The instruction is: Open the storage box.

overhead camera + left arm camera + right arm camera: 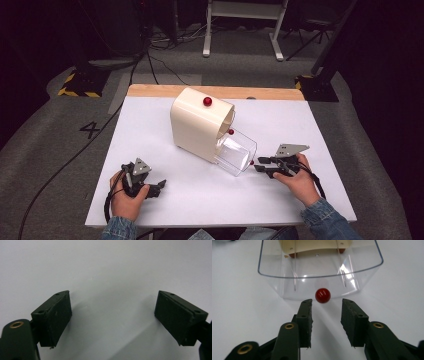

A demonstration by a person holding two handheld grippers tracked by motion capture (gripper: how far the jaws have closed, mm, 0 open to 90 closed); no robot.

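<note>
Jaws of right gripper (325, 305) parted just short of small red round knob (322, 295) on clear plastic drawer (274, 282), pulled from cream box (197, 125) on white worktop (300, 125). Light, smooth, probably slippery; best pinched across knob. Left gripper (112, 315) released, empty.

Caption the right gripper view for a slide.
Open right gripper lined up just short of the red knob on a clear drawer.

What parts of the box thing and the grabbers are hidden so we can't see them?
- Cream box: its back and far side, turned away in the high view; its top, cut by the right gripper view's edge.
- Clear drawer: any contents, lost in glare.
- Left gripper: its body, cut off below.
- Right gripper: its handle, cut off below.
</note>
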